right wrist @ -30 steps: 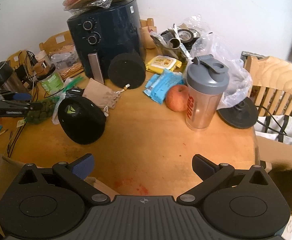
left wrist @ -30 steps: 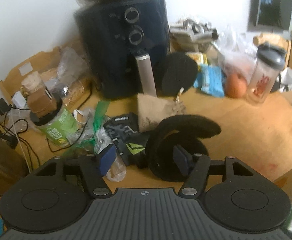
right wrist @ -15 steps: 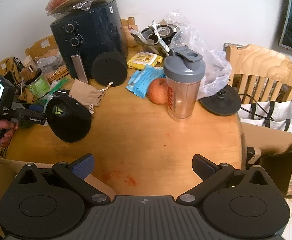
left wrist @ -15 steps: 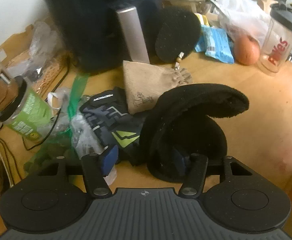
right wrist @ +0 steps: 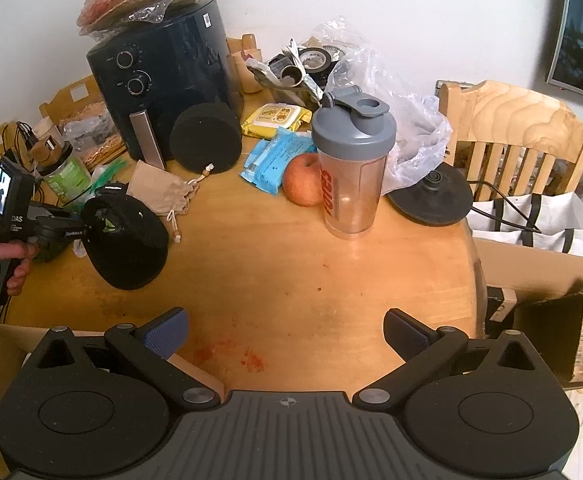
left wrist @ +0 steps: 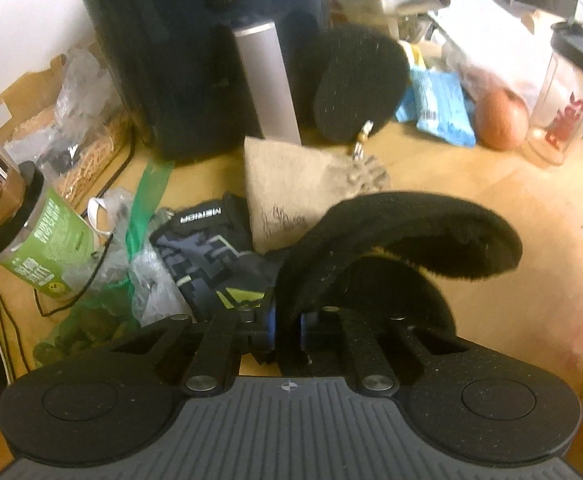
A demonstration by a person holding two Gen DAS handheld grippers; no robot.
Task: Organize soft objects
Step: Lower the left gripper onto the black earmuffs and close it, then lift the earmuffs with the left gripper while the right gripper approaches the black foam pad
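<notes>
My left gripper (left wrist: 287, 322) is shut on the near rim of a black fleece hat (left wrist: 403, 236), which curls open on the wooden table; the hat also shows in the right wrist view (right wrist: 125, 240) with the left gripper (right wrist: 81, 226) at its left edge. A patterned black glove (left wrist: 211, 256) lies just left of the hat. A beige drawstring pouch (left wrist: 287, 192) lies behind it. A round black pad (left wrist: 359, 88) leans on the air fryer. My right gripper (right wrist: 285, 330) is open and empty over the table's near edge.
A black air fryer (right wrist: 163, 76) stands at the back. A shaker bottle (right wrist: 351, 164), an apple (right wrist: 303, 184), blue packets (right wrist: 275, 158) and a kettle base (right wrist: 431, 196) stand to the right. A green jar (left wrist: 31, 236) and plastic bags crowd the left. A wooden chair (right wrist: 519, 128) stands right.
My left gripper has moved forward and closed its fingers on the rim of the black hat. My right gripper has pulled back a little and stays open.
</notes>
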